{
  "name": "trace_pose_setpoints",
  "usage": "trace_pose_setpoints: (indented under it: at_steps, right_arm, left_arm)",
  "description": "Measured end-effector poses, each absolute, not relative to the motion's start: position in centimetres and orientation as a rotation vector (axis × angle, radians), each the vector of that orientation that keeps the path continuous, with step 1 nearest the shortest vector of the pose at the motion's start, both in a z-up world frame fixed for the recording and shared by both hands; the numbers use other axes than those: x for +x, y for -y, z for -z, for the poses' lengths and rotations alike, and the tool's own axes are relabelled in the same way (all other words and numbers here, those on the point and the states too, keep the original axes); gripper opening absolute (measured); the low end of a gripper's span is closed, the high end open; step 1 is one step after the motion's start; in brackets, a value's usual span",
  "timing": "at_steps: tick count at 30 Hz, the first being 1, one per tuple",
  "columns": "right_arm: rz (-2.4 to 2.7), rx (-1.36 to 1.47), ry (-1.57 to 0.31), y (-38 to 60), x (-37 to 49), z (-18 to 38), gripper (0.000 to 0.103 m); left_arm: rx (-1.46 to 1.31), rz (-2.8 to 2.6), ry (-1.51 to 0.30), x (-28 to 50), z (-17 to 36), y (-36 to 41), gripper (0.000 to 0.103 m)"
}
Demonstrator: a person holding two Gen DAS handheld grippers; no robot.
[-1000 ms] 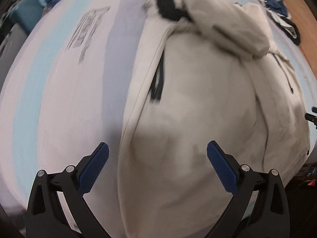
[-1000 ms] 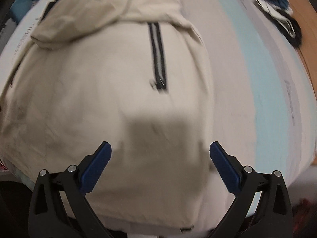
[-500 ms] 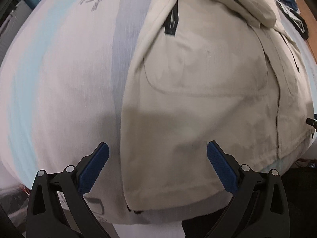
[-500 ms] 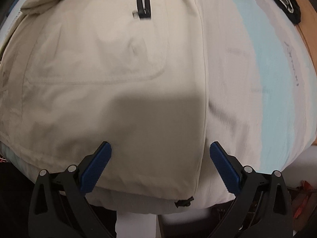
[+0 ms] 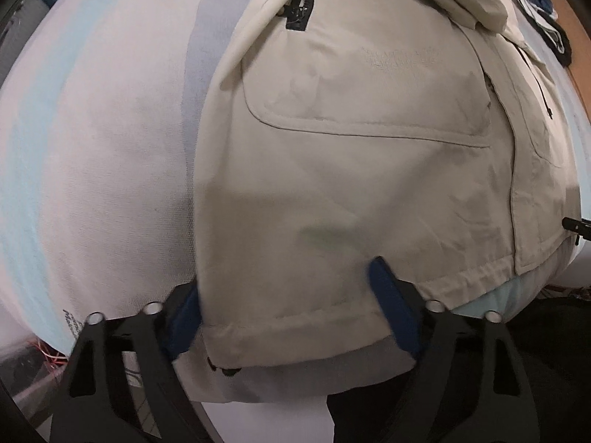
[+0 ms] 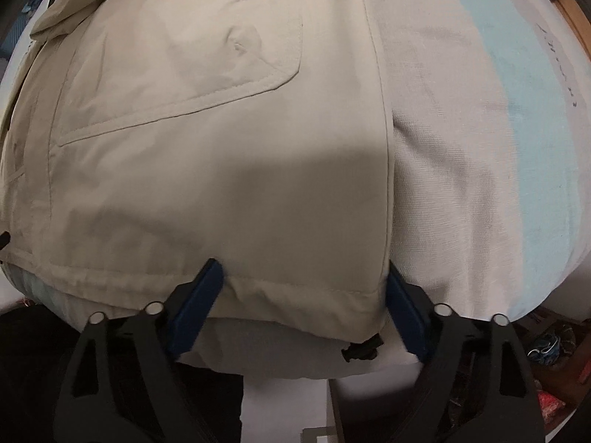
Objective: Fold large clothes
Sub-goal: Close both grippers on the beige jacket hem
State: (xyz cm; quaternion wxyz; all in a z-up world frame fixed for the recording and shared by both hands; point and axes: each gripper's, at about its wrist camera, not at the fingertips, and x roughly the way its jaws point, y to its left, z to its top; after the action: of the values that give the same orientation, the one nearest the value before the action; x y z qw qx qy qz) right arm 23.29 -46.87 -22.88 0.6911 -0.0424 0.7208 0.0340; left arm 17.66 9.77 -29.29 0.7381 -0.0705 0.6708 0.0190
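A large beige jacket (image 5: 369,166) lies flat on a striped mattress (image 5: 92,166), its hem at the near edge. My left gripper (image 5: 288,306) points down over the hem's left corner, jaws closing. One blue pad (image 5: 184,317) is at the jacket's side edge, the other rests on the fabric, and the cloth between them is not pinched. In the right wrist view, my right gripper (image 6: 303,306) straddles the right hem corner of the jacket (image 6: 203,184) the same way, jaws closing, cloth lying flat between the pads.
Black cord toggles hang below the hem corners (image 6: 362,350) (image 5: 221,365). A heap of dark and blue clothes (image 5: 546,33) lies at the far right of the mattress (image 6: 461,184). Below the mattress's near edge there is floor, with clutter to the right (image 6: 546,343).
Both grippers have travelled from mid-jacket down to the hem at the near mattress edge and sunk closer to the cloth. Both pairs of jaws have narrowed around the hem corners.
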Motion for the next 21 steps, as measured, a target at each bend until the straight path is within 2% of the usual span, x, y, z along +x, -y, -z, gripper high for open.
trace_pose_setpoints:
  at_steps: [1, 3, 4, 6, 7, 10, 11, 15, 21]
  right_arm:
    - [-0.069, -0.090, -1.613, 47.2, 23.1, 22.8, 0.073]
    - [-0.067, -0.090, -1.619, 47.6, 23.7, 22.4, 0.056]
    - [-0.068, -0.110, -1.622, 47.5, 23.6, 22.2, 0.051]
    - [-0.074, -0.125, -1.632, 47.5, 23.5, 21.9, 0.041]
    - [-0.073, -0.136, -1.638, 47.5, 23.6, 21.7, 0.038]
    - [-0.069, -0.163, -1.653, 47.8, 23.9, 21.3, 0.031]
    - [-0.069, -0.171, -1.658, 47.9, 24.0, 21.0, 0.023]
    - [-0.080, -0.185, -1.675, 46.9, 24.5, 20.2, 0.011]
    - [-0.110, -0.137, -1.684, 48.8, 27.2, 17.7, 0.007]
  left_arm:
    - [-0.163, -0.050, -1.475, 17.6, 29.2, -10.0, 0.068]
    - [-0.183, -0.072, -1.482, 17.8, 28.9, -10.3, 0.053]
    - [-0.185, -0.080, -1.487, 17.8, 28.8, -10.5, 0.049]
    - [-0.168, -0.090, -1.498, 18.1, 28.4, -10.6, 0.034]
    - [-0.157, -0.092, -1.500, 18.1, 28.1, -10.6, 0.031]
    - [-0.122, -0.102, -1.501, 18.2, 27.3, -10.8, 0.013]
    - [-0.110, -0.108, -1.500, 18.7, 26.8, -10.5, 0.008]
    - [-0.090, -0.093, -1.503, 19.9, 25.5, -10.0, 0.004]
    - [-0.122, -0.078, -1.517, 20.1, 23.8, -10.7, 0.003]
